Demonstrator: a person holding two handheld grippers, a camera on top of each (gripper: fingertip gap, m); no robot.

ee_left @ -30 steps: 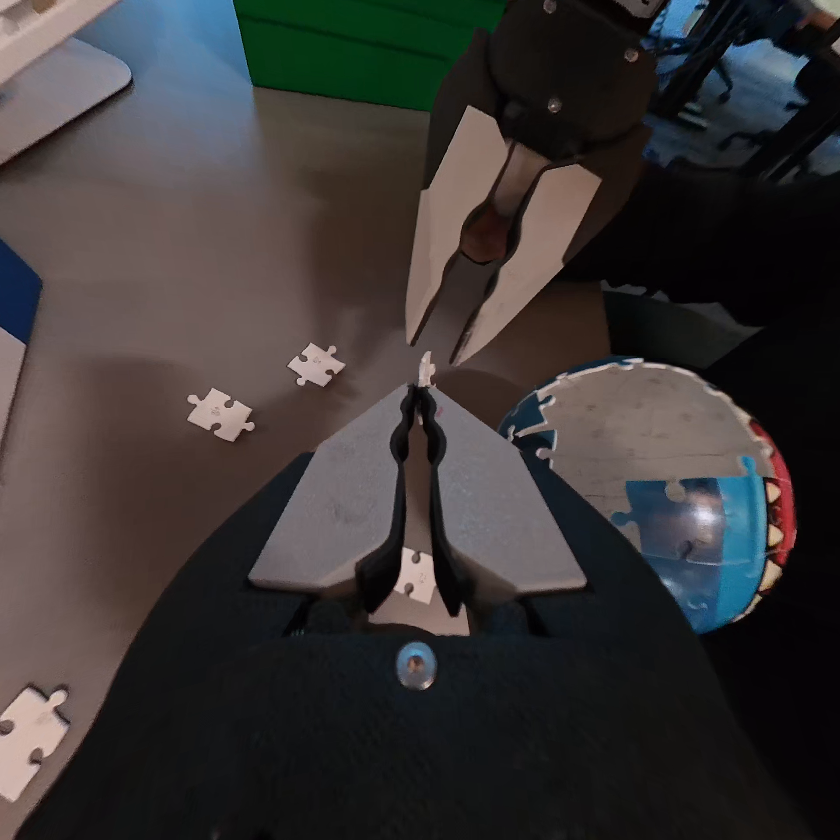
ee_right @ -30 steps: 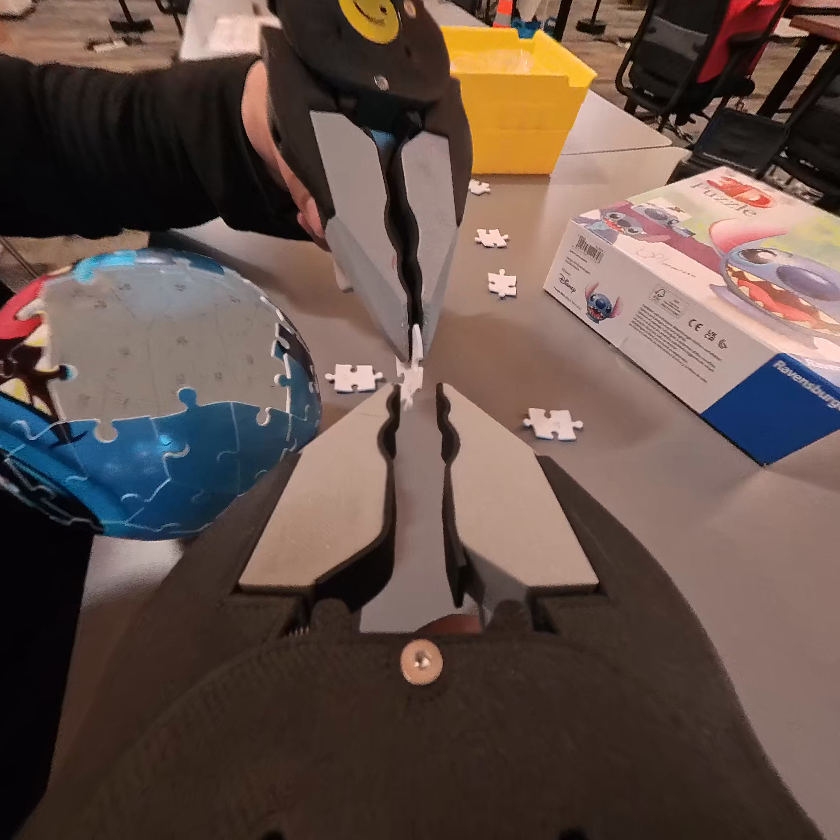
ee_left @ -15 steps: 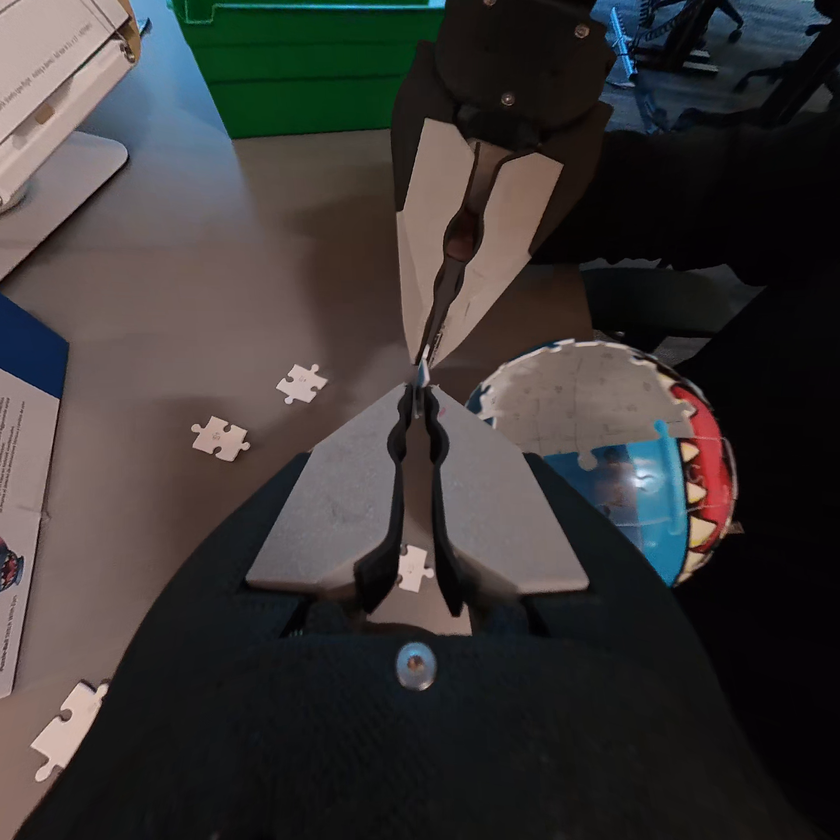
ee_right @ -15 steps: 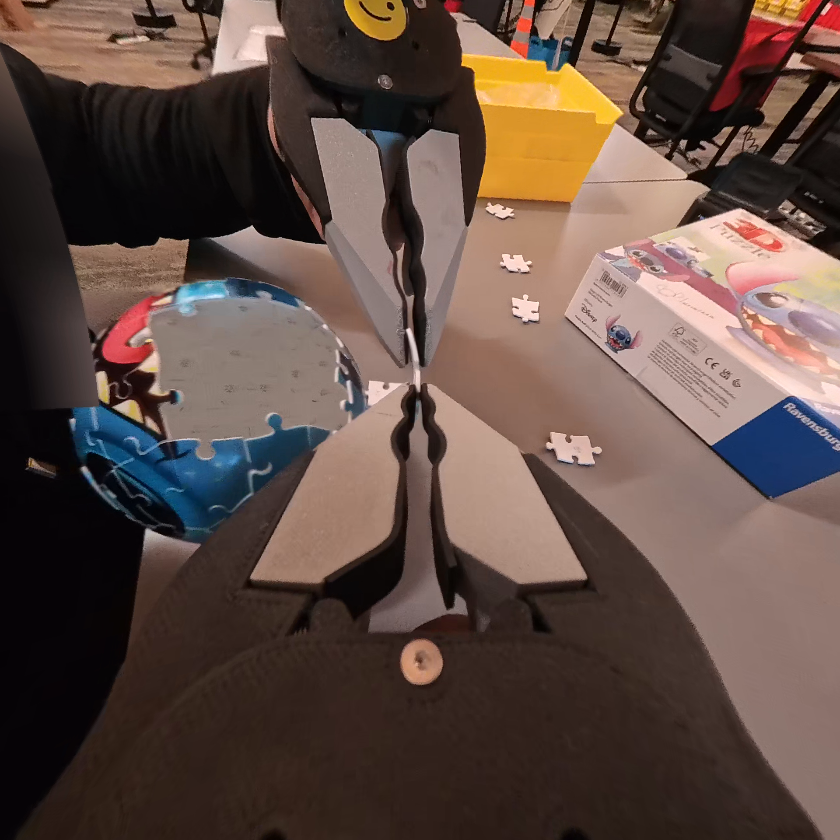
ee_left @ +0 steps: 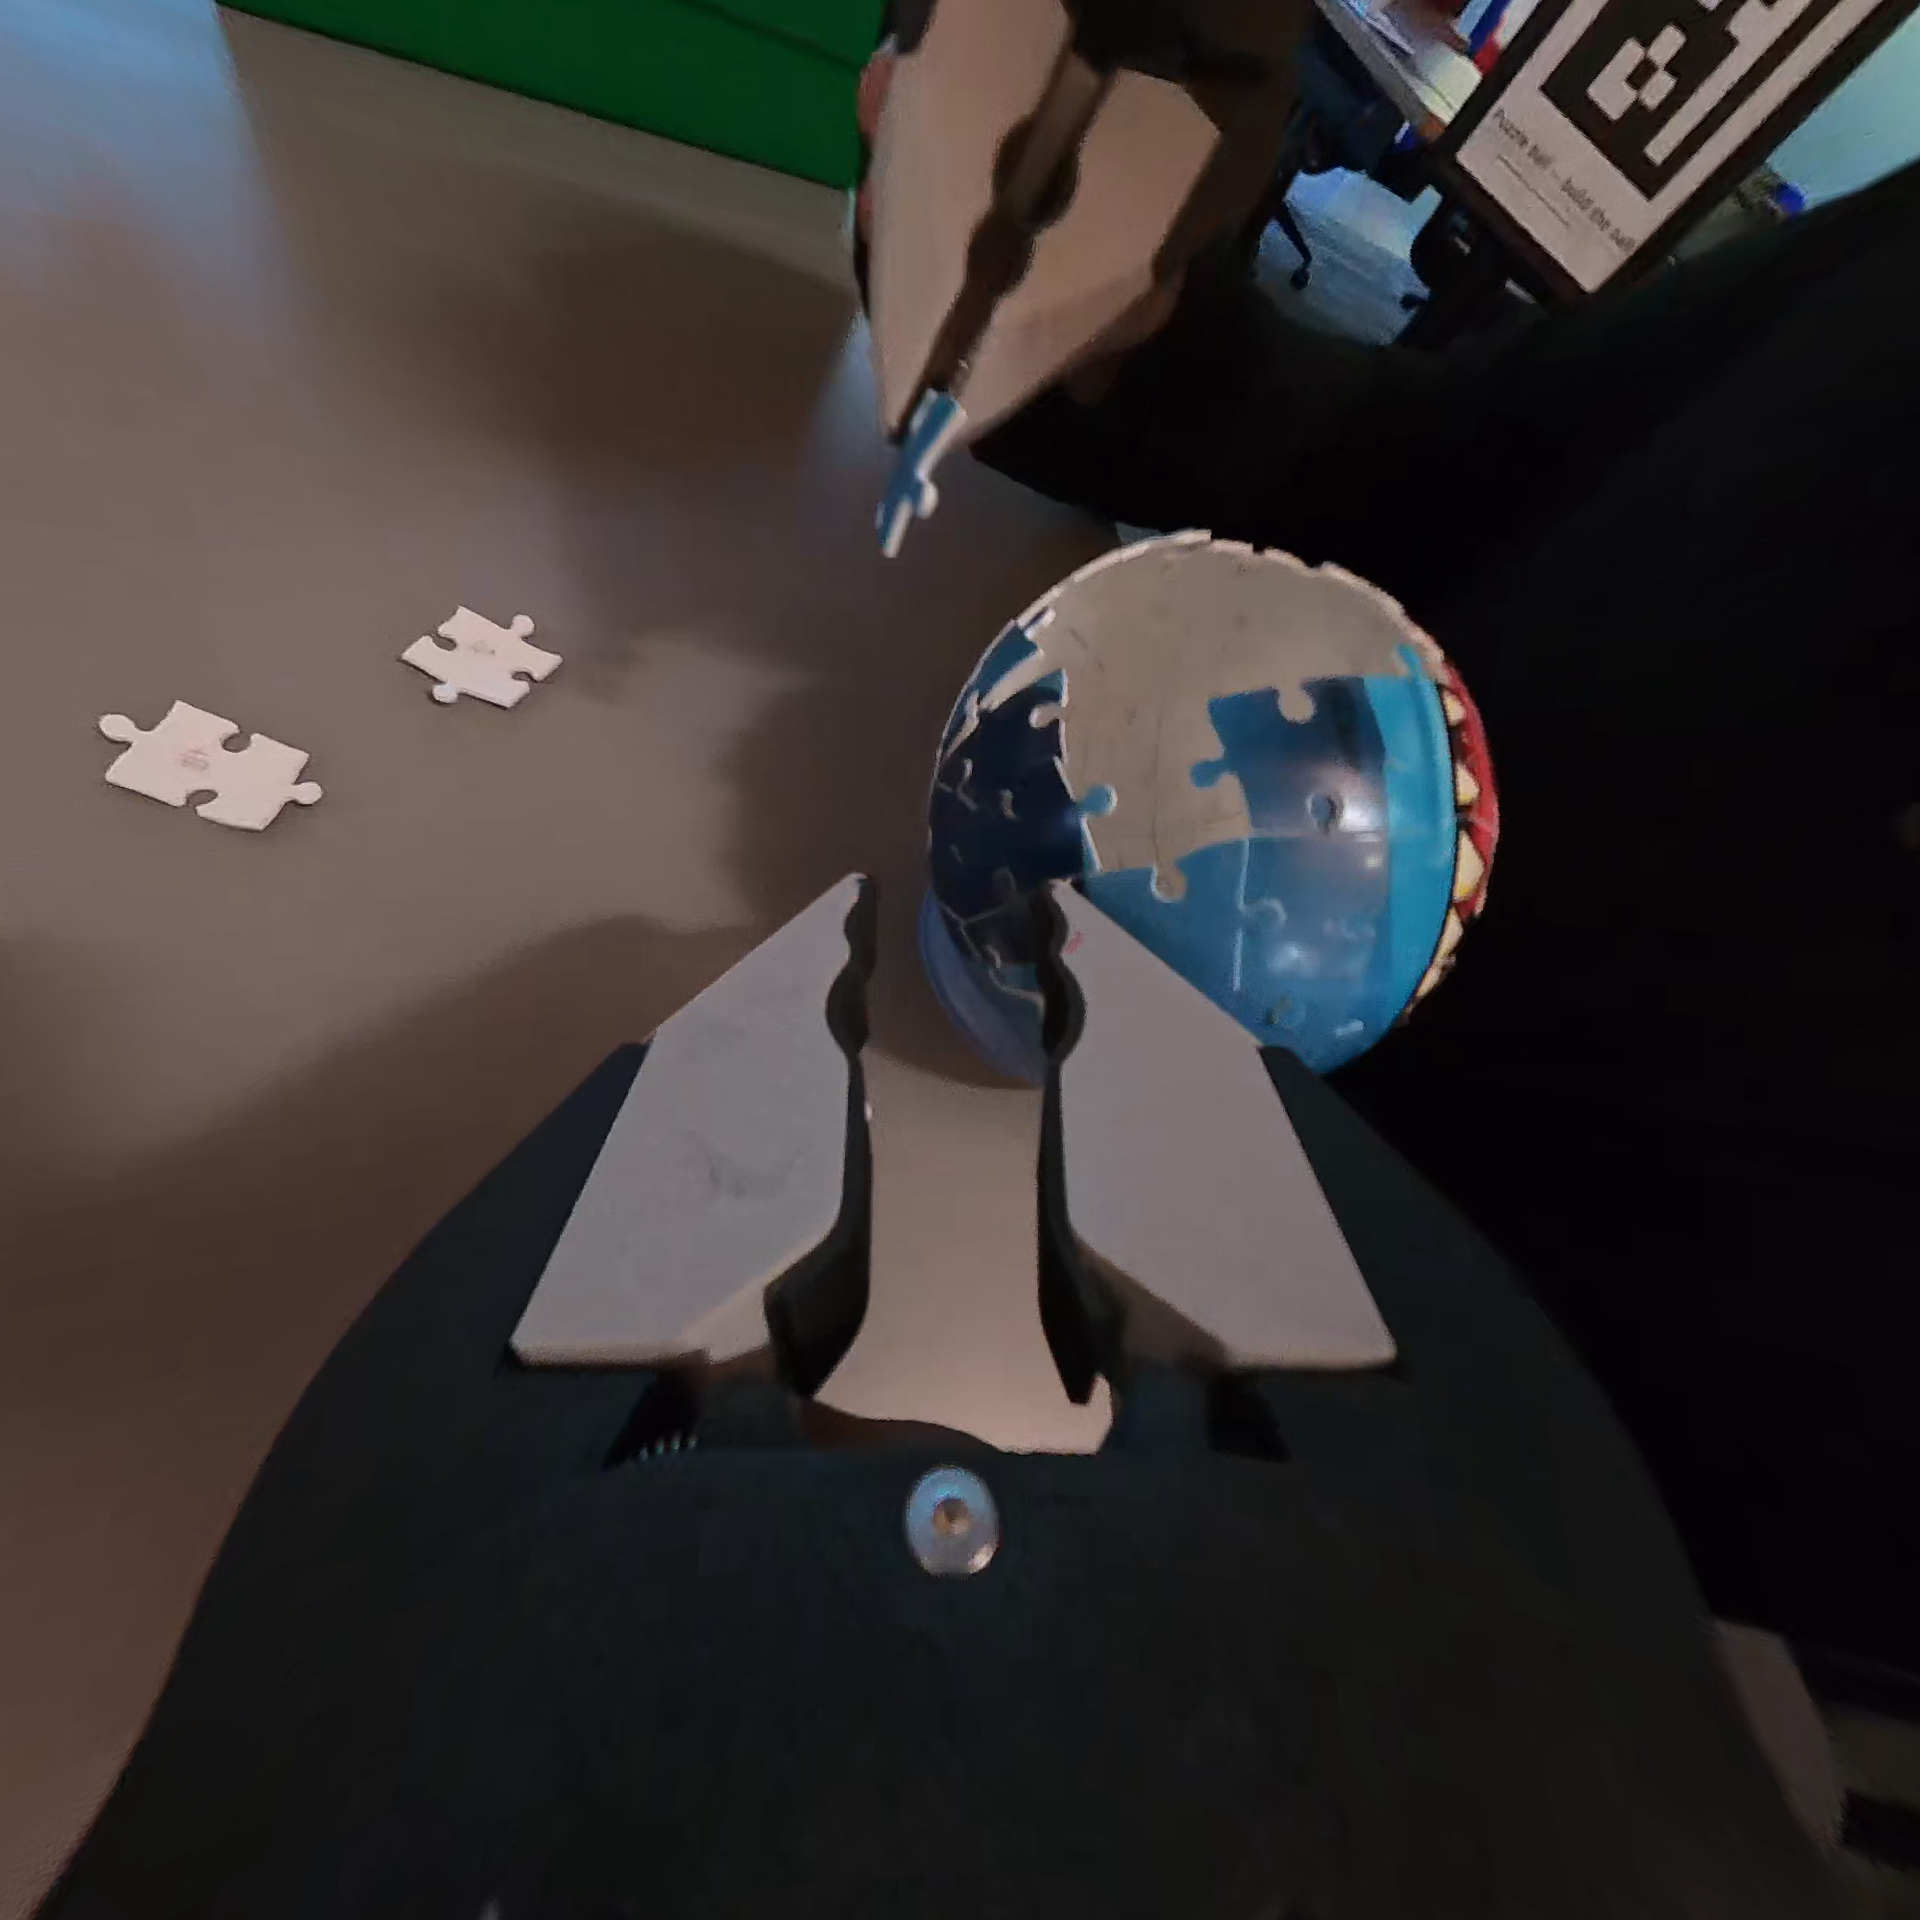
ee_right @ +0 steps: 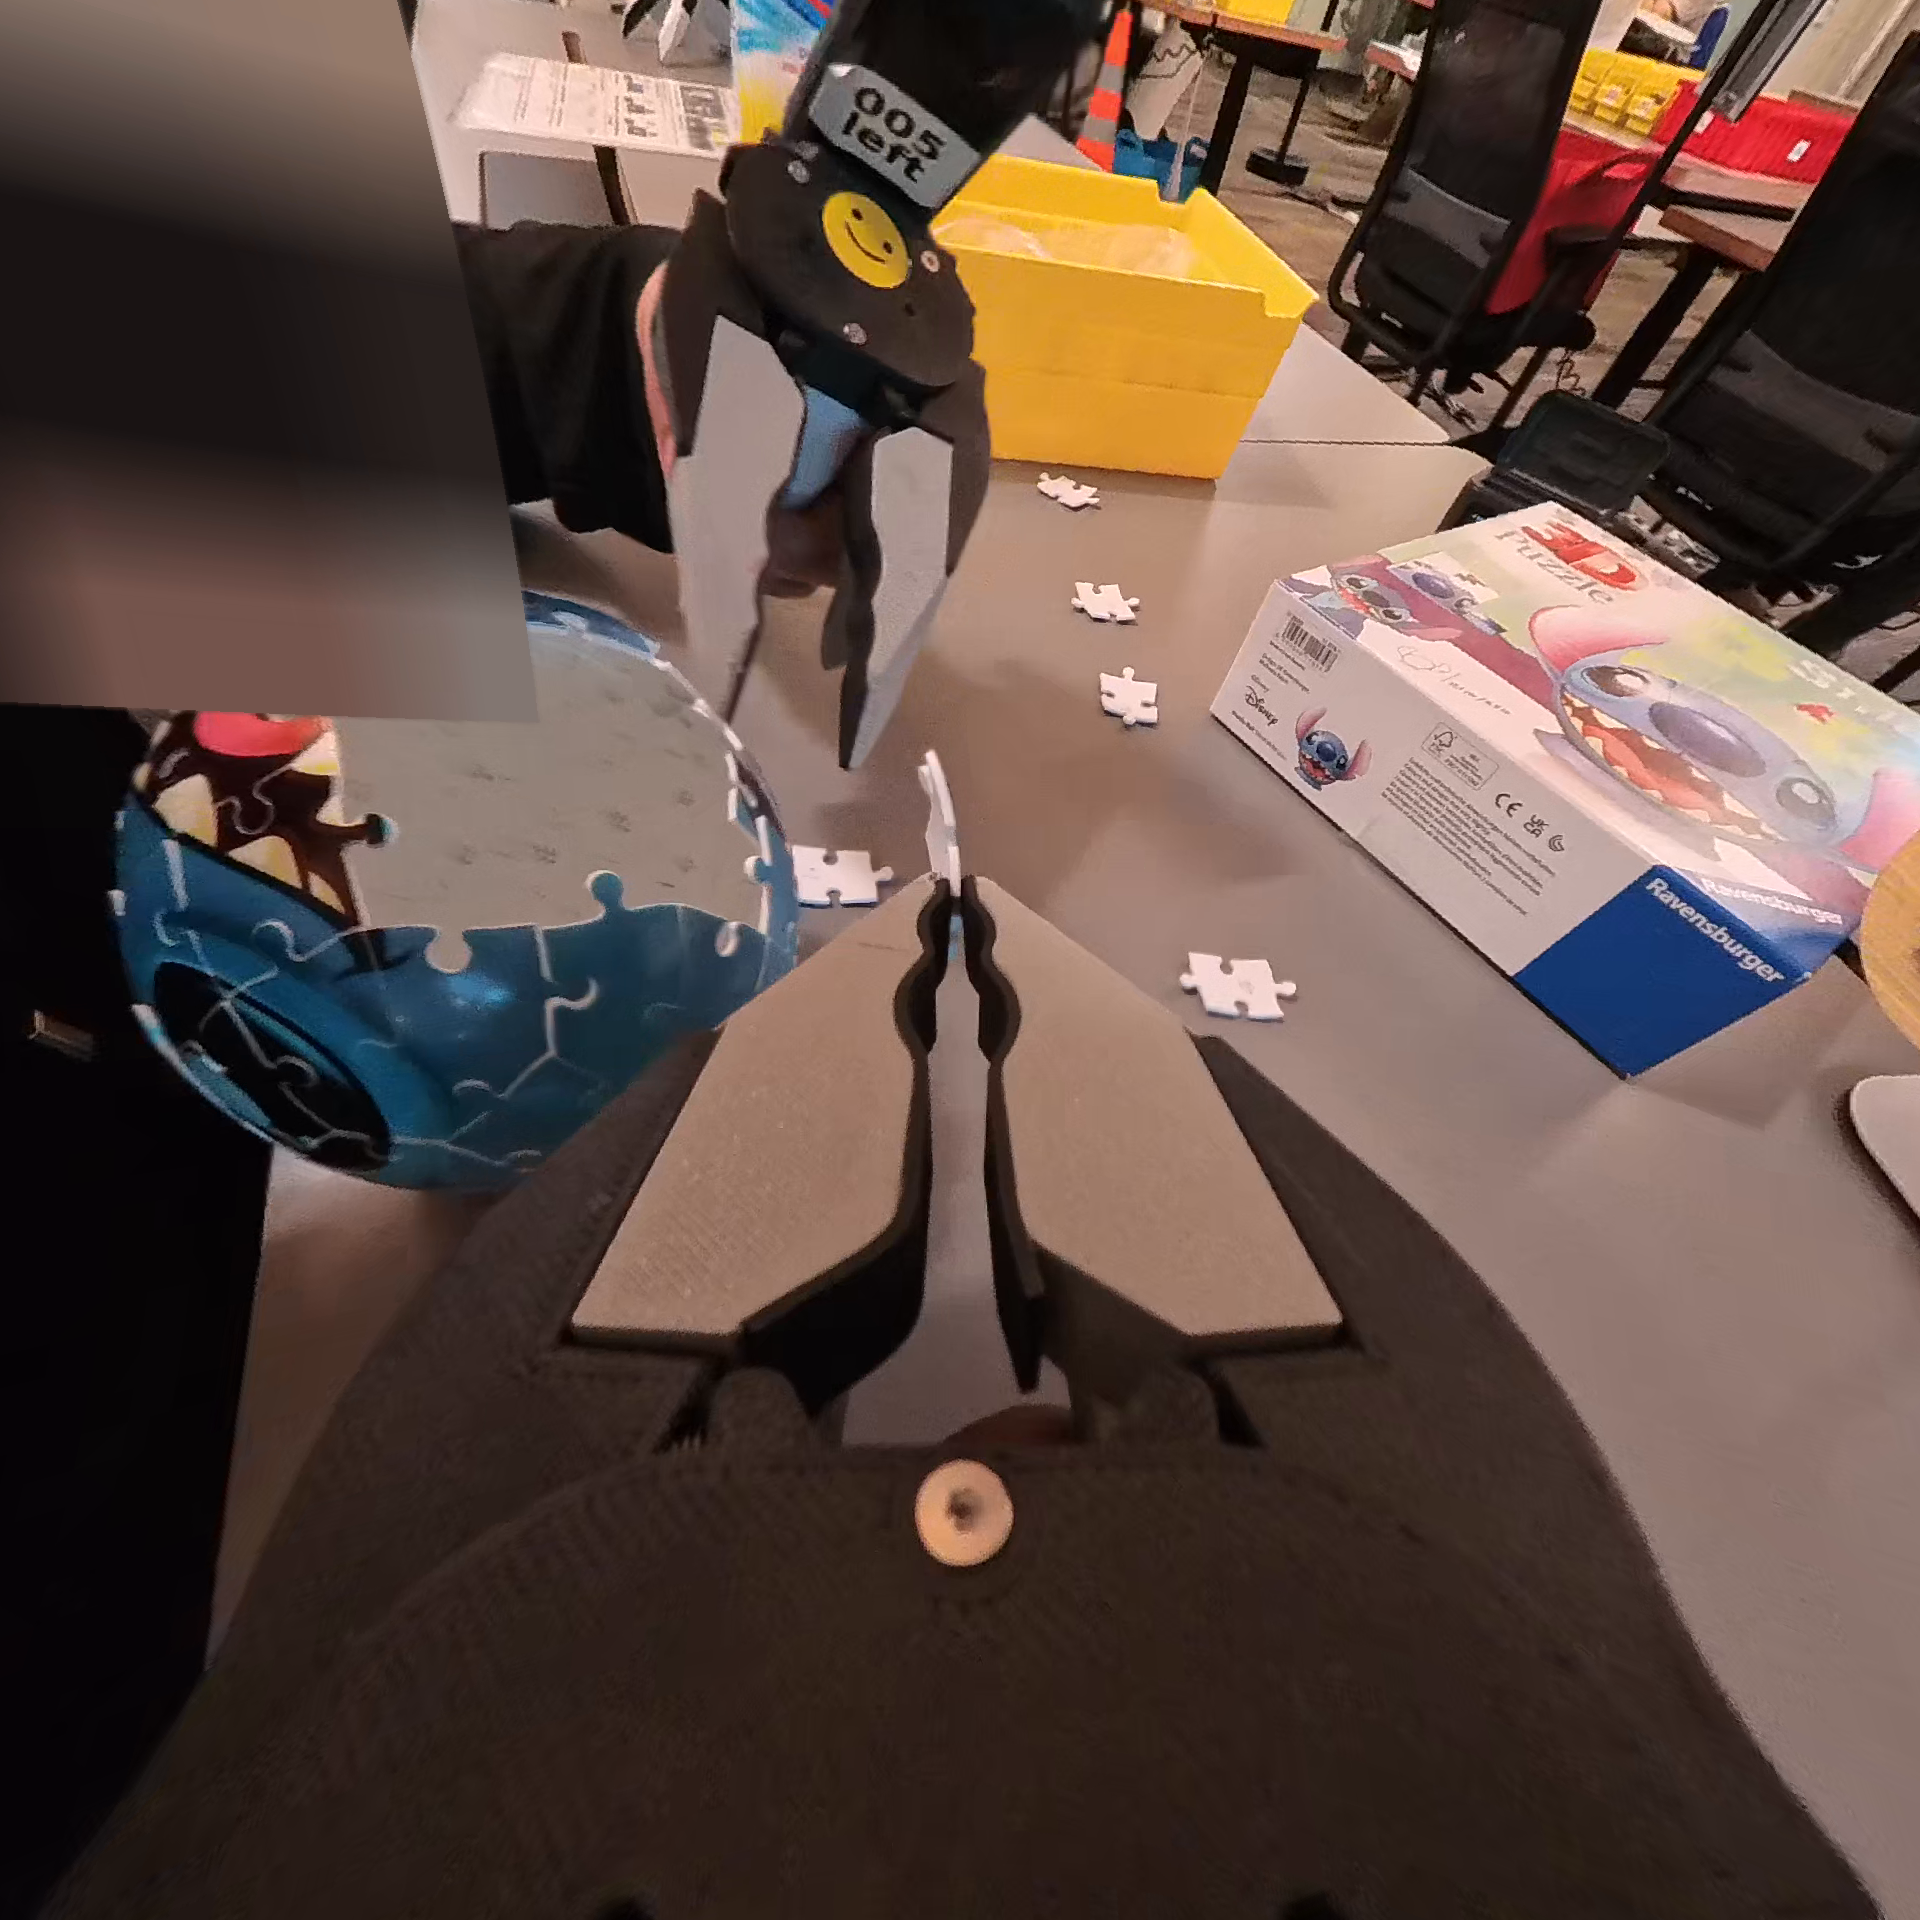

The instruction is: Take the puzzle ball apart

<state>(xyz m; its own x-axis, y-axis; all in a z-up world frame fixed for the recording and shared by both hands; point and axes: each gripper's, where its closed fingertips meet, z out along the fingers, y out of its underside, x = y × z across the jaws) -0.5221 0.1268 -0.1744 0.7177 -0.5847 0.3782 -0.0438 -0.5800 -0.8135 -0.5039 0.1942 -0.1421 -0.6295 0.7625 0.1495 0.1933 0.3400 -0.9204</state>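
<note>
The puzzle ball [ee_left: 1216, 810] is blue with a red and cream toothed band and a large pale grey patch with a jagged edge. It rests at the table's near edge against a person's dark clothing, and shows at the left of the right wrist view [ee_right: 447, 935]. My left gripper [ee_left: 956, 902] is open and empty, its tips just beside the ball; it also shows in the right wrist view [ee_right: 792, 732]. My right gripper [ee_right: 954, 883] is shut on one puzzle piece [ee_right: 940, 821], blue-faced in the left wrist view [ee_left: 914, 468], held in the air above the table.
Several loose pieces lie white side up on the grey table [ee_right: 1236, 985] [ee_right: 840, 873] [ee_left: 483, 657] [ee_left: 208, 764]. The puzzle box [ee_right: 1558, 748] lies to the right. A yellow bin [ee_right: 1122, 312] stands behind it, and a green bin [ee_left: 623, 52] at the table's other end. The gap from one gripper's tips to the other's is roughly 9 cm.
My left gripper has opened and let go of the piece both grippers pinched. My right gripper keeps the piece and has drawn away. My left gripper has moved next to the ball.
</note>
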